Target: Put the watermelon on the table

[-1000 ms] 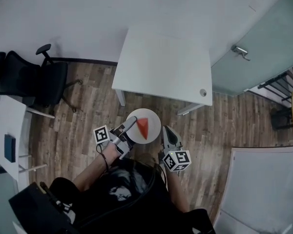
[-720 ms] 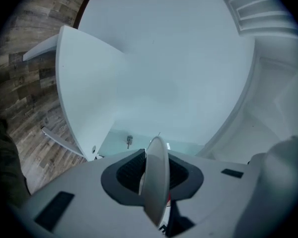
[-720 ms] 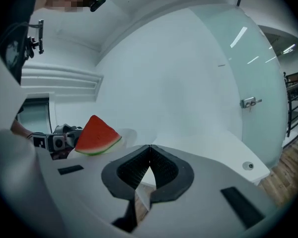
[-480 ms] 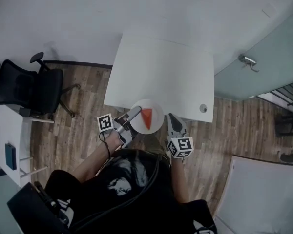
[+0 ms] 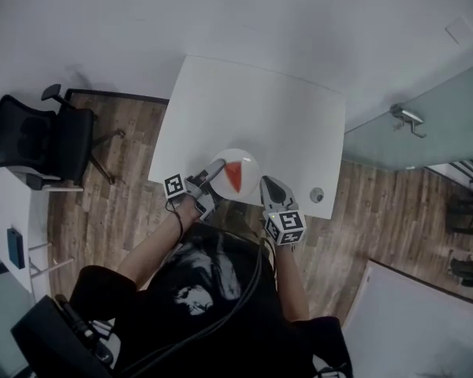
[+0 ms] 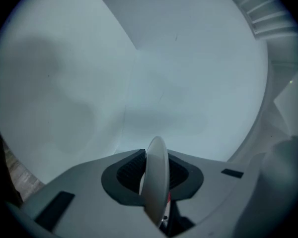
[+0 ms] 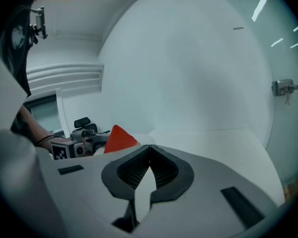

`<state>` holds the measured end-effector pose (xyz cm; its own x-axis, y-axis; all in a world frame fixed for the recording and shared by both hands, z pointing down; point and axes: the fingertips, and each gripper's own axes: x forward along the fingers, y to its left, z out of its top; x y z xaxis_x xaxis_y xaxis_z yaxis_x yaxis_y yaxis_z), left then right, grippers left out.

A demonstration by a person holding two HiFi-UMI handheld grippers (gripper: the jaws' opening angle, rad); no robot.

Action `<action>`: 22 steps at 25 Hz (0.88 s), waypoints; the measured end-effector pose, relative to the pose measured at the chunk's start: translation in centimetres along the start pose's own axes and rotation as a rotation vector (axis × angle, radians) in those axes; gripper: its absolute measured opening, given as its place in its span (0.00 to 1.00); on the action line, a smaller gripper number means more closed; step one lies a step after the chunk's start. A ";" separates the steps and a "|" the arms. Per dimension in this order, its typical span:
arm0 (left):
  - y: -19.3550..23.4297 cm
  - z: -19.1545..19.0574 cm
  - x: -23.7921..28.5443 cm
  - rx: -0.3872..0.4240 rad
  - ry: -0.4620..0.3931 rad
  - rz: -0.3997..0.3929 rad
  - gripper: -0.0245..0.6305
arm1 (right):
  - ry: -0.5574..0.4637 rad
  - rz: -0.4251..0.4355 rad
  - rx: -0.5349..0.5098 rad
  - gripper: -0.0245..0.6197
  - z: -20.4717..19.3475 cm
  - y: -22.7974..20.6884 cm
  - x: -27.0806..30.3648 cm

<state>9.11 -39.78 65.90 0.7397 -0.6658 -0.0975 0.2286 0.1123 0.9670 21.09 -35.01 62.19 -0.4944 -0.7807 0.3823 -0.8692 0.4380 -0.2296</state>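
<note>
A red wedge of watermelon [image 5: 234, 176] lies on a white plate [image 5: 244, 161]. My left gripper [image 5: 217, 166] is shut on the plate's near-left rim and holds it over the near edge of the white table [image 5: 252, 105]. In the left gripper view the plate's rim [image 6: 157, 175] stands edge-on between the pads, with the table top [image 6: 188, 83] beyond. My right gripper [image 5: 266, 184] is just right of the plate, shut and holding nothing; its tips [image 7: 150, 147] meet. From there the watermelon [image 7: 120, 138] shows at the left.
A black office chair [image 5: 39, 140] stands on the wood floor left of the table. A small white desk [image 5: 12, 203] with a dark object is at the far left. A glass door with a handle [image 5: 406, 116] is at the right.
Both grippers moved forward with the plate, from over the wood floor to over the table's near edge. The left gripper's hold on the plate has not changed.
</note>
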 end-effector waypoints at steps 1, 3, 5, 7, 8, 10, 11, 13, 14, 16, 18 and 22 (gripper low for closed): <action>0.9 0.9 0.8 0.001 0.001 0.013 0.15 | 0.006 -0.007 0.019 0.05 -0.2 -0.4 0.5; 2.8 2.8 2.8 0.020 0.013 0.048 0.15 | 0.026 -0.024 0.052 0.05 -0.6 -1.1 1.3; 4.7 5.1 5.0 0.057 0.021 0.078 0.15 | 0.045 -0.034 0.079 0.05 -0.7 -1.4 2.1; 6.4 8.1 7.5 0.085 0.012 0.093 0.15 | 0.060 -0.035 0.091 0.05 -0.4 -1.6 3.0; 7.2 9.4 8.7 0.085 0.005 0.094 0.15 | 0.073 -0.037 0.094 0.05 -0.4 -1.6 3.3; 8.9 11.2 10.4 0.073 0.000 0.102 0.15 | 0.109 -0.047 0.112 0.05 -1.2 -1.7 3.1; 9.8 11.8 11.2 0.072 0.007 0.113 0.15 | 0.126 -0.057 0.129 0.05 -1.7 -1.8 2.9; 11.6 12.6 13.3 0.084 0.037 0.145 0.15 | 0.152 -0.078 0.176 0.05 -2.8 -2.4 2.6; 12.6 12.8 14.3 0.101 0.058 0.168 0.15 | 0.162 -0.087 0.202 0.05 -3.3 -2.7 2.5; 14.2 12.7 15.9 0.166 0.116 0.228 0.15 | 0.175 -0.096 0.243 0.05 -4.0 -3.2 2.6; 15.1 12.3 17.2 0.240 0.176 0.280 0.15 | 0.170 -0.096 0.265 0.05 -3.9 -3.5 3.1; 16.7 12.9 17.4 0.281 0.153 0.382 0.14 | 0.144 -0.081 0.304 0.05 -3.1 -3.5 4.1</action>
<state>17.66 -58.97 83.35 0.8265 -0.4976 0.2633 -0.2408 0.1103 0.9643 22.07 -38.36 67.29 -0.4389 -0.7274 0.5275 -0.8733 0.2069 -0.4411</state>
